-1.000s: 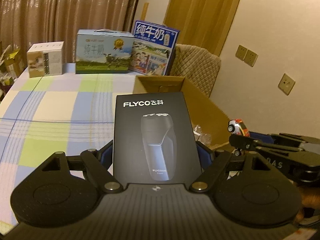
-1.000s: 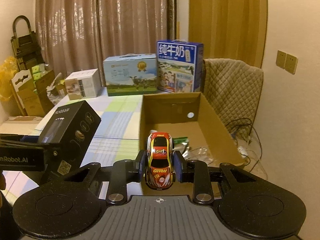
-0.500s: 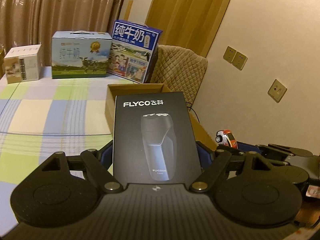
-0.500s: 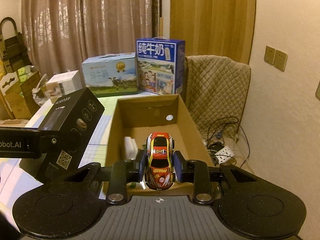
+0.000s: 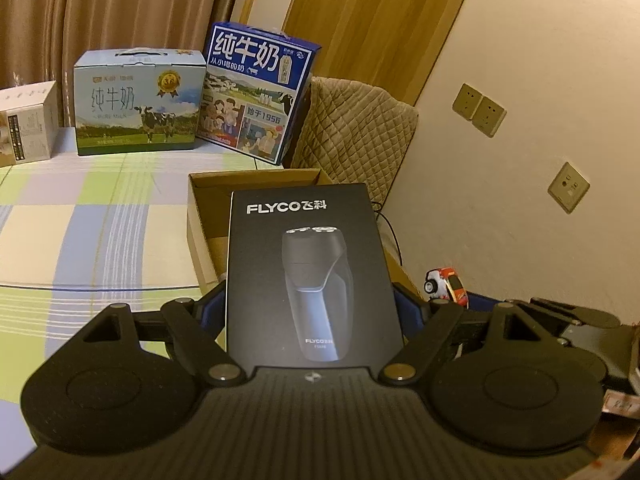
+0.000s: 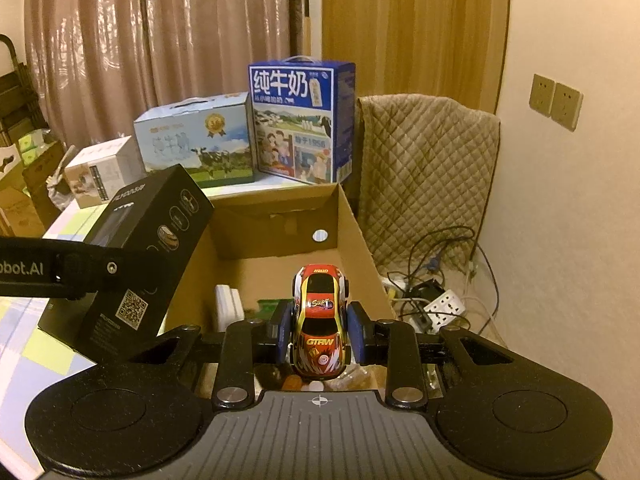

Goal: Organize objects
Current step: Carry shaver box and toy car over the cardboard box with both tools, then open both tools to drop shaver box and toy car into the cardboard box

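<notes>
**Both tools loaded above the open cardboard box**

Brown curtains and a wooden door back a tabletop (image 5: 100,216) covered in a checked cloth of green, blue and cream. Along its far edge stand three cartons: a small white box (image 5: 24,124), a pale blue milk carton with a cow picture (image 5: 138,104) and a taller dark blue milk carton with white Chinese lettering (image 5: 256,92). Beside the dark blue carton, off the right edge, a quilted beige cover (image 6: 428,168) hangs over a piece of furniture, and a white power strip with tangled cables (image 6: 444,308) lies on the floor below it.

An open brown cardboard box (image 6: 348,220) sits at the tabletop's right edge; a white item (image 6: 228,304) and something green lie inside, too unclear to name.

The left tool (image 5: 310,312) is clenched on a black rectangular FLYCO shaver box (image 5: 308,272), held off the tabletop with its printed face toward the camera. From the right wrist view the same shaver box (image 6: 148,256) tilts over the cardboard box's left wall.

The right tool (image 6: 319,332) grips a small red, yellow and white toy car (image 6: 320,320) by its sides between blue pads (image 6: 285,332), nose pointing away, above the near end of the cardboard box.
</notes>
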The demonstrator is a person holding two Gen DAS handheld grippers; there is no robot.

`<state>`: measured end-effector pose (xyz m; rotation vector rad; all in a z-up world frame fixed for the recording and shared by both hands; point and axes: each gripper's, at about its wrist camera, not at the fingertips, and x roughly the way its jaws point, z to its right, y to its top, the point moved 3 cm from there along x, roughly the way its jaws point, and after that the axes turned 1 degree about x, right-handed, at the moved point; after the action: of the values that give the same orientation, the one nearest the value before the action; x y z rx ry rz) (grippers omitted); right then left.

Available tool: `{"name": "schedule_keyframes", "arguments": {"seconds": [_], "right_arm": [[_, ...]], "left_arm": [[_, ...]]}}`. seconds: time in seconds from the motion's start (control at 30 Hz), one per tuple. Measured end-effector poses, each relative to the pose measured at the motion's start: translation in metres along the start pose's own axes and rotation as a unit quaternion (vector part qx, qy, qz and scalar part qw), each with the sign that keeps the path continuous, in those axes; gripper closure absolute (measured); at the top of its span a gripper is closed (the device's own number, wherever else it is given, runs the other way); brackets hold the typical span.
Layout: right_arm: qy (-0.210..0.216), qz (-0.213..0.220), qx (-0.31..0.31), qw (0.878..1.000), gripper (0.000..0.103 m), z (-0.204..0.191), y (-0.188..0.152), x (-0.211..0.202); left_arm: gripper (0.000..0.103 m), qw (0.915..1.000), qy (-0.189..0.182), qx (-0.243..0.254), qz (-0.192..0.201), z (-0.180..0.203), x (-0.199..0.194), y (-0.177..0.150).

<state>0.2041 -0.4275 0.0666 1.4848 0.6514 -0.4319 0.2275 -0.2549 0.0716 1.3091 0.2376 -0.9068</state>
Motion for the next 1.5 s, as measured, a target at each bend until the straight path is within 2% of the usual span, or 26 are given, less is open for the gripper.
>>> {"name": "schedule_keyframes", "arguments": {"seconds": [0.27, 0.33, 0.43, 0.9, 1.17, 1.5], "right_arm": [[-0.006, -0.004, 0.013, 1.0, 0.076, 0.02, 0.008, 0.022], [-0.006, -0.006, 0.014, 1.0, 0.076, 0.023, 0.008, 0.024], [-0.005, -0.009, 0.015, 1.0, 0.076, 0.026, 0.005, 0.026], [0.014, -0.007, 0.018, 1.0, 0.076, 0.015, 0.0, 0.02], [0.017, -0.01, 0.018, 1.0, 0.076, 0.01, -0.001, 0.018], [0.043, 0.002, 0.023, 0.999, 0.076, -0.003, 0.009, 0.017]], "left_arm": [[0.023, 0.9997, -0.006, -0.019, -0.016, -0.004, 0.032, 0.01], [0.019, 0.9996, 0.0, -0.021, -0.02, -0.006, 0.04, 0.01], [0.019, 0.9995, 0.007, -0.025, -0.019, -0.012, 0.042, 0.009], [0.019, 0.9981, 0.044, -0.042, -0.012, -0.041, 0.018, -0.01], [0.017, 0.9978, 0.047, -0.046, -0.007, -0.045, 0.008, -0.01], [0.015, 0.9972, 0.057, -0.049, 0.001, -0.054, 0.003, -0.009]]}}
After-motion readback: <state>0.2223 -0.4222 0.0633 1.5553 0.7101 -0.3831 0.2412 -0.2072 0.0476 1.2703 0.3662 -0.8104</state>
